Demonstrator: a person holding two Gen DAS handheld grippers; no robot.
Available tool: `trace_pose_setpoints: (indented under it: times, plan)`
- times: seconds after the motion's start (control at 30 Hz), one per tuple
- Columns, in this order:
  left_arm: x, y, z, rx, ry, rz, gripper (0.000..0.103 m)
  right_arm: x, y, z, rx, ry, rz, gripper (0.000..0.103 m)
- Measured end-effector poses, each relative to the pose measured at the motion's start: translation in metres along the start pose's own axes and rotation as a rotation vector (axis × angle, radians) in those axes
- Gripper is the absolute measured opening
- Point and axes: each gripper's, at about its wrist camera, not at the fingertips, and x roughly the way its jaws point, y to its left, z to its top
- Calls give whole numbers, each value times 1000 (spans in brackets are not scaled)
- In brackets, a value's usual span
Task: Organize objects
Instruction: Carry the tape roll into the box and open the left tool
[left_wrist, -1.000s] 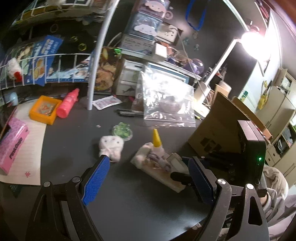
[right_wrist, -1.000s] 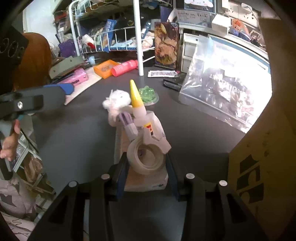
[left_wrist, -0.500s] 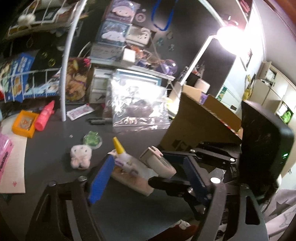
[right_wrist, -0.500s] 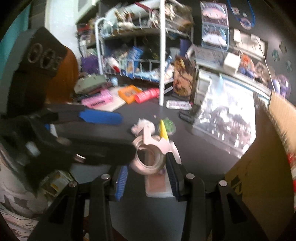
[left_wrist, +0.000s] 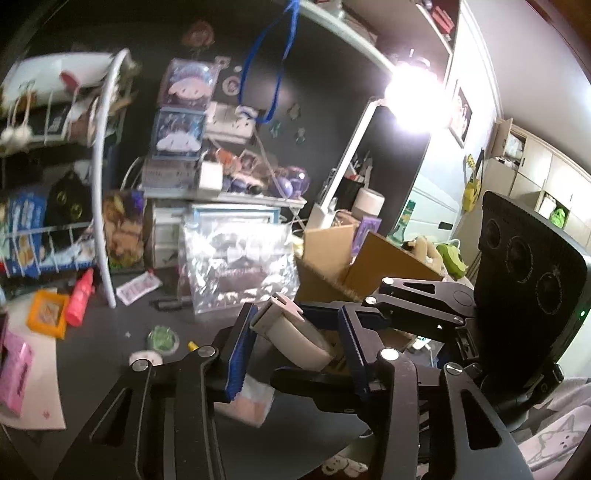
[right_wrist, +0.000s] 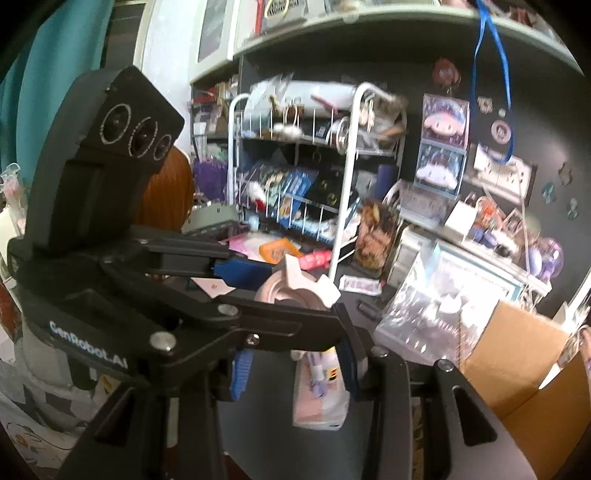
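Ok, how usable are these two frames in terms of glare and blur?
Left wrist view: the bright desk lamp blows out to a white patch at upper right, and the white wire rack smears. Right wrist view: no glare, motion blur throughout, the brown cardboard box soft-edged; both show fisheye bending.

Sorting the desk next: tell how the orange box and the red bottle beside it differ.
The orange box is square and low; the red bottle is slim and long. The box sits flat; the bottle lies on its side. Both rest side by side on the desk.
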Motion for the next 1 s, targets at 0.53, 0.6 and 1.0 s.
trace_pose_setpoints:
  times: [0.53, 0.6, 1.0]
  plan:
    - [108, -80, 51, 109, 127, -186, 40, -66, -97, -27, 118, 7, -170, 37]
    - [125, -88, 53, 114, 162, -211, 40, -72, -111, -34, 147, 29, -191, 37]
    - [162, -118, 54, 158, 268, -241, 40, -85, -144, -59, 221, 112, -270, 37]
